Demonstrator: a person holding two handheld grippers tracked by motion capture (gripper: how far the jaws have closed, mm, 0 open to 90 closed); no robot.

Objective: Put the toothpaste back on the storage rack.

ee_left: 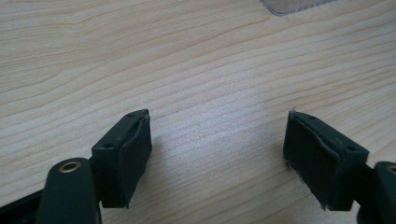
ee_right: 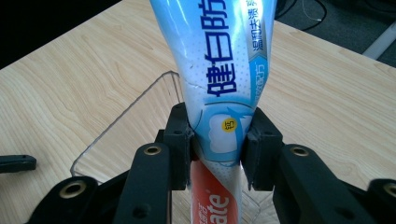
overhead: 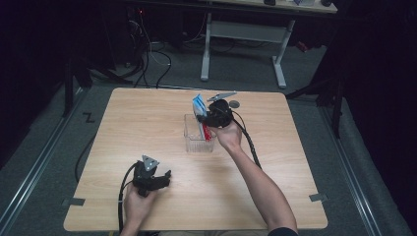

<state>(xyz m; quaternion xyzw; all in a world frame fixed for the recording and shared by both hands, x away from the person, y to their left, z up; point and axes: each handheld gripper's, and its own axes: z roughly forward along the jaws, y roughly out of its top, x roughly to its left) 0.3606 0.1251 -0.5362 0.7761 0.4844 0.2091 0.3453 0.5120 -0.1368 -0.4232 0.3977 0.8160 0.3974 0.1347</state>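
Your left tool sits on open tabletop, bare wood all around it. Ahead to its right, the clear box blocks the middle, with the toothpaste tube and right tool over it.

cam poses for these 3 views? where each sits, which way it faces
High view: above the person's side, facing forward and down on the table; forearms, both tools.
Left gripper view: on the left tool, facing bare tabletop; jaws apart.
Right gripper view: on the right tool, facing the toothpaste tube it clamps over the clear bin.
Shared: tube and bin, high and right.
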